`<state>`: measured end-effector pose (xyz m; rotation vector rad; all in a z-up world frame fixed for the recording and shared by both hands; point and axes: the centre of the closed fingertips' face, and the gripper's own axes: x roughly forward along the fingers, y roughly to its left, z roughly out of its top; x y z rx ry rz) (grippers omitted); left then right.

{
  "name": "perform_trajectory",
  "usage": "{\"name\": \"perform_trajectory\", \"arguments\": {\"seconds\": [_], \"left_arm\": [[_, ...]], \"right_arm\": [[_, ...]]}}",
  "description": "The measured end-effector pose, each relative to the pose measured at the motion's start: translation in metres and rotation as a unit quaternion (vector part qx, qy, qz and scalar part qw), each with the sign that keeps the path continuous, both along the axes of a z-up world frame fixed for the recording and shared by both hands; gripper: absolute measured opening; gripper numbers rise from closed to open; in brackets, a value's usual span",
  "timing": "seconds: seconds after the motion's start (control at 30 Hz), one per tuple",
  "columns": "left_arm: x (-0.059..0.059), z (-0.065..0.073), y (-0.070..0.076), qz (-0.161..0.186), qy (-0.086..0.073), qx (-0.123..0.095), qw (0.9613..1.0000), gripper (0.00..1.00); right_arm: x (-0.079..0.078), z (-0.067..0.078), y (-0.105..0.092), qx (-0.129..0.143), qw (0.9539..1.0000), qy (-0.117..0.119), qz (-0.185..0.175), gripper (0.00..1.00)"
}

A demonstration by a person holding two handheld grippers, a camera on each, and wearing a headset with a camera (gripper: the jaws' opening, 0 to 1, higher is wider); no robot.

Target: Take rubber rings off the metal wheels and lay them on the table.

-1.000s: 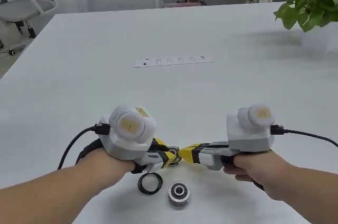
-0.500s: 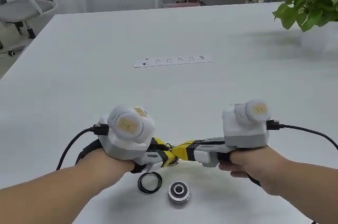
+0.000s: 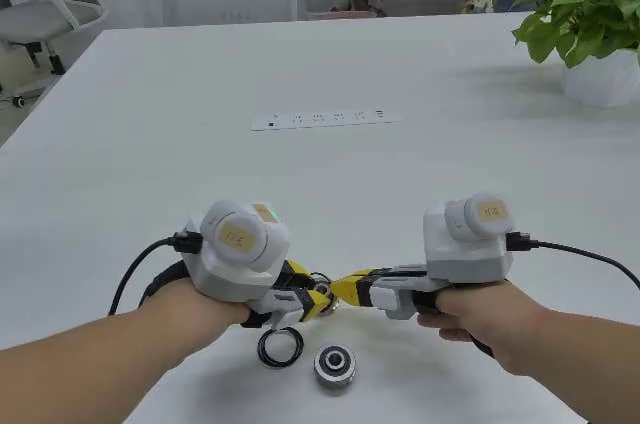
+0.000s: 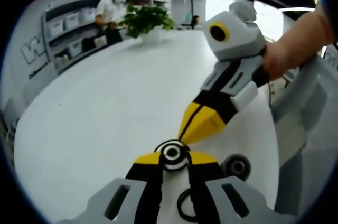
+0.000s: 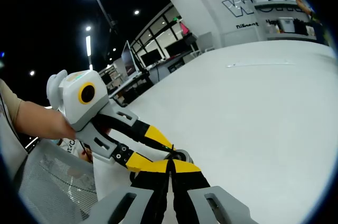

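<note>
Round metal wheel — black rubber ring

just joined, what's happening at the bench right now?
A person works two handheld grippers over a white table. The left gripper is shut on a metal wheel. The right gripper, jaws closed, has its tip at that wheel's rim; whether it has caught anything is unclear. One black ring lies loose on the table beside a second wheel.
</note>
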<state>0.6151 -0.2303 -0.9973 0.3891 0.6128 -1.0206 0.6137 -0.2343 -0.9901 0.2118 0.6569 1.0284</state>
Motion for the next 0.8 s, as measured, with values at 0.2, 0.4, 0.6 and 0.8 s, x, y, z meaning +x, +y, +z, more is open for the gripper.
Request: {"name": "perform_trajectory", "arguments": {"seconds": [0.2, 0.4, 0.6, 0.8], "left_arm": [[-0.008, 0.01, 0.004, -0.017, -0.005, -0.011, 0.9998, 0.26], [-0.014, 0.026, 0.01, -0.01, -0.004, -0.038, 0.9992, 0.35], [-0.024, 0.039, 0.018, -0.011, -0.014, -0.051, 0.9985, 0.39], [-0.03, 0.052, 0.026, 0.005, -0.015, -0.078, 0.9968, 0.44]], "right_arm": [[-0.001, 0.004, 0.0, 0.004, 1.0, 0.003, -0.001, 0.0], [-0.003, 0.009, 0.0, 0.01, 0.9999, 0.004, -0.001, 0.0], [-0.005, 0.016, 0.001, 0.019, 0.9998, 0.003, -0.001, 0.0], [-0.008, 0.021, 0.003, 0.025, 0.9997, 0.002, 0.001, 0.0]]}}
